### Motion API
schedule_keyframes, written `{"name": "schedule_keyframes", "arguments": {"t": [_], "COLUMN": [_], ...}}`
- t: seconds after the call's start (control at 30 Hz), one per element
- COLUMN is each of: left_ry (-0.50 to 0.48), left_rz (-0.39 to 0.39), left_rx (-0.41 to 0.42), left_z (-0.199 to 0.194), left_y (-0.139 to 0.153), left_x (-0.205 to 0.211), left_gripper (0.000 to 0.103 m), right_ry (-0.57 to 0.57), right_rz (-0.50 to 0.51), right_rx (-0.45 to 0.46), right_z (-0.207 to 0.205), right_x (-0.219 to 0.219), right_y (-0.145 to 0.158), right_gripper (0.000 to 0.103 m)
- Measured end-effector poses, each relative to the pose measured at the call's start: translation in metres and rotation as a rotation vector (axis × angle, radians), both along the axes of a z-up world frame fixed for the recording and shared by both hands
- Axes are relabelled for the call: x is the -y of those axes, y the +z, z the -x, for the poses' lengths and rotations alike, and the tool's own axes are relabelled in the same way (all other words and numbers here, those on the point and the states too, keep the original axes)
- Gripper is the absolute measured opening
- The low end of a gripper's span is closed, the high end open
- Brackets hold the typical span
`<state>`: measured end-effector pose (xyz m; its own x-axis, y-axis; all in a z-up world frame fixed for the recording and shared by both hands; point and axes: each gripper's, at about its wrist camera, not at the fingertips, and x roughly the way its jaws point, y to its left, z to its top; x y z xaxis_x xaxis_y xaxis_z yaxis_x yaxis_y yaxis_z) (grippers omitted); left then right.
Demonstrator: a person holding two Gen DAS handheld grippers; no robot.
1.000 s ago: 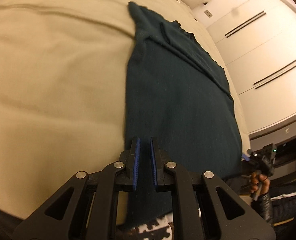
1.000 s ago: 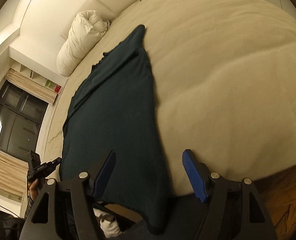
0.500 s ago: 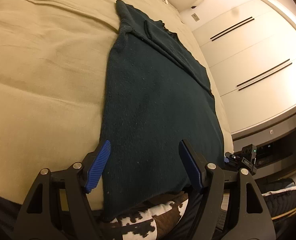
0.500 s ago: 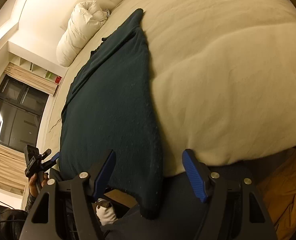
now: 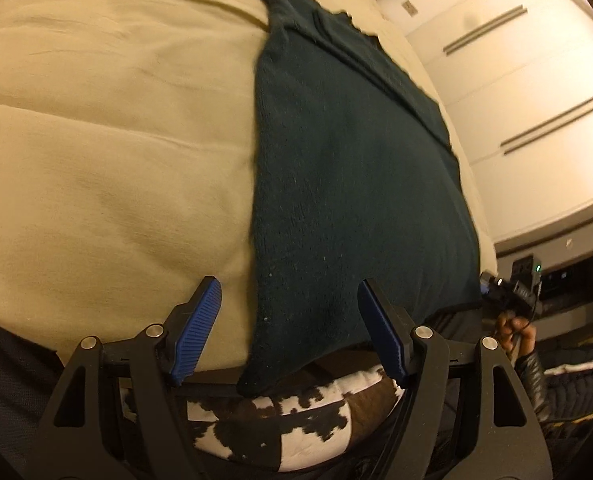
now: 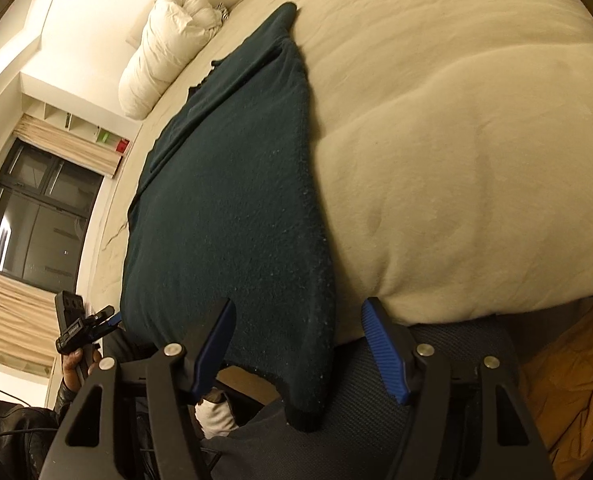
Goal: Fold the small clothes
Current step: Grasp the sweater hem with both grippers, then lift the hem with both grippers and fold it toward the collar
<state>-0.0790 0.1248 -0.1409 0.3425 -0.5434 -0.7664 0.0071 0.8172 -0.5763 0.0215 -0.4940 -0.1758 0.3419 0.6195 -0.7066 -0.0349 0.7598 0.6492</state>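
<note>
A dark green knitted garment (image 5: pixel 348 168) lies flat and lengthwise on the beige bed (image 5: pixel 108 152). Its near hem hangs over the bed's edge. It also shows in the right wrist view (image 6: pixel 232 208). My left gripper (image 5: pixel 290 320) is open and empty, its blue fingers either side of the hem's left corner. My right gripper (image 6: pixel 300 340) is open and empty, its fingers astride the hem's right corner (image 6: pixel 308 408). Each gripper shows in the other's view, the right (image 5: pixel 512 292) and the left (image 6: pixel 84 328).
A white rolled duvet (image 6: pixel 168 48) lies at the head of the bed. A cow-print cushion (image 5: pixel 280 432) sits below the bed's edge. White wardrobe doors (image 5: pixel 528 80) stand to the right, a dark window (image 6: pixel 32 220) to the left. An orange cloth (image 6: pixel 568 392) lies at lower right.
My left gripper, shut a second ago, has opened and let go of the hem's left corner, then shifted left. The hem now rests over the bed's edge. The right gripper stayed open.
</note>
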Motion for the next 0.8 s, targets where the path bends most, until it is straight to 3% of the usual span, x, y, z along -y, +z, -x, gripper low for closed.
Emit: {"name": "schedule_keyframes", "arguments": {"t": [0.1, 0.17, 0.2, 0.23, 0.4, 0.5, 0.6, 0.7, 0.8], "left_ry": [-0.010, -0.009, -0.009, -0.010, -0.053, -0.067, -0.057, -0.043, -0.040], "left_rz": [-0.005, -0.002, 0.006, 0.013, 0.023, 0.029, 0.042, 0.058, 0.078], "left_rx": [0.000, -0.006, -0.018, -0.025, -0.038, -0.041, -0.047, -0.046, -0.033], "left_z": [0.000, 0.002, 0.003, 0.004, 0.004, 0.004, 0.004, 0.003, 0.002], "left_y": [-0.002, -0.004, -0.006, -0.008, -0.008, -0.008, -0.011, -0.011, -0.007], "left_x": [0.000, -0.002, -0.003, -0.002, 0.011, 0.017, 0.015, 0.013, 0.015], "left_gripper": [0.066, 0.049, 0.033, 0.029, 0.026, 0.023, 0.014, 0.006, 0.005], "right_ry": [0.008, 0.012, 0.016, 0.022, 0.073, 0.084, 0.101, 0.101, 0.099], "right_rz": [-0.015, -0.024, -0.024, -0.021, 0.004, -0.010, -0.008, -0.018, -0.029], "right_rx": [-0.009, -0.019, -0.023, -0.026, -0.043, -0.049, -0.052, -0.046, -0.022], "right_z": [-0.002, -0.003, -0.003, -0.003, -0.002, -0.003, 0.000, 0.003, 0.006], "right_x": [0.003, 0.006, 0.006, 0.005, -0.005, -0.008, -0.012, -0.014, -0.015], "right_y": [-0.002, -0.003, -0.003, -0.003, -0.003, -0.004, -0.005, -0.004, -0.001], "right_gripper": [0.065, 0.062, 0.059, 0.056, 0.045, 0.024, 0.014, 0.012, 0.010]}}
